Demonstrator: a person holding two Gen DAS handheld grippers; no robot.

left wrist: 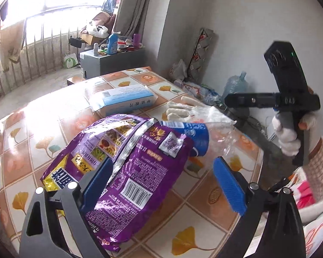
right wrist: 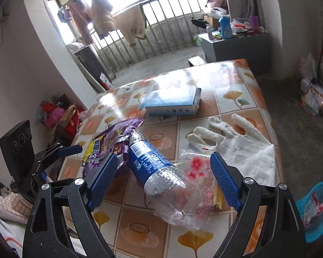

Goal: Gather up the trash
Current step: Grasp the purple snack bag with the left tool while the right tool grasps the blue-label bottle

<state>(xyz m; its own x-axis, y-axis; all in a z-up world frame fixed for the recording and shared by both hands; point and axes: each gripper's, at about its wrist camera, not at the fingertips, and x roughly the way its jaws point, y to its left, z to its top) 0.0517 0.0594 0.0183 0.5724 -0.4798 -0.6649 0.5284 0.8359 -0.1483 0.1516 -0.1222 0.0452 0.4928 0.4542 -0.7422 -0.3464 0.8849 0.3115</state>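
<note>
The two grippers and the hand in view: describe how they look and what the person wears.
Each gripper, left gripper and right gripper, has black angular arms with silver rivets and ribbed blue pads. The right hand wears a white knit glove with open fingertips, above a pink-and-white checked sleeve.

Bare stretch of the tiled-pattern tablecloth [right wrist: 243, 99] lay open at the far corner, clear passage there. Nearer, things crowded: the crumpled purple foil snack bag [left wrist: 127, 167] butted against the clear plastic bottle with blue label [right wrist: 159, 172], the white knitted glove [right wrist: 232, 137] to its right, and the flat blue-and-white cardboard box [right wrist: 172, 103] blocking mid-table.
</note>
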